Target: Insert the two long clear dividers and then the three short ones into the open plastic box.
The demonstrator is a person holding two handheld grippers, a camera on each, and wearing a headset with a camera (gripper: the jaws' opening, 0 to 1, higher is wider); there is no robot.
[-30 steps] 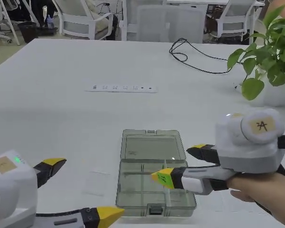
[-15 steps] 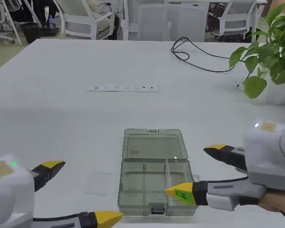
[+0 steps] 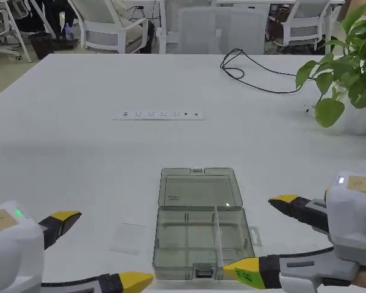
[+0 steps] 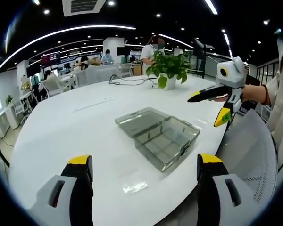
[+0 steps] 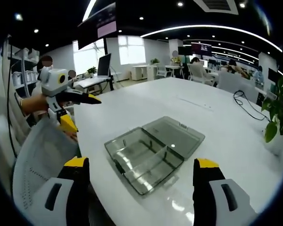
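The open smoky plastic box [image 3: 198,239] lies near the table's front edge, its lid [image 3: 197,188] folded flat on the far side. One clear divider [image 3: 218,235] stands upright inside it, running front to back. Loose clear dividers [image 3: 128,237] lie flat on the table left of the box. My left gripper [image 3: 100,249] is open at the lower left, short of those dividers, with nothing in it. My right gripper [image 3: 265,236] is open just right of the box and holds nothing. The left gripper view shows the box [image 4: 158,136], a loose divider [image 4: 132,183] and the right gripper [image 4: 221,94].
A white power strip [image 3: 158,115] lies mid-table. A black cable [image 3: 256,70] loops at the far right and a potted plant [image 3: 344,67] stands at the right edge. Office chairs line the far side. A small clear piece [image 3: 255,235] lies against the box's right side.
My right gripper has drawn back from over the box to its right side and toward me. A divider now stands in the box. The left gripper has hardly moved.
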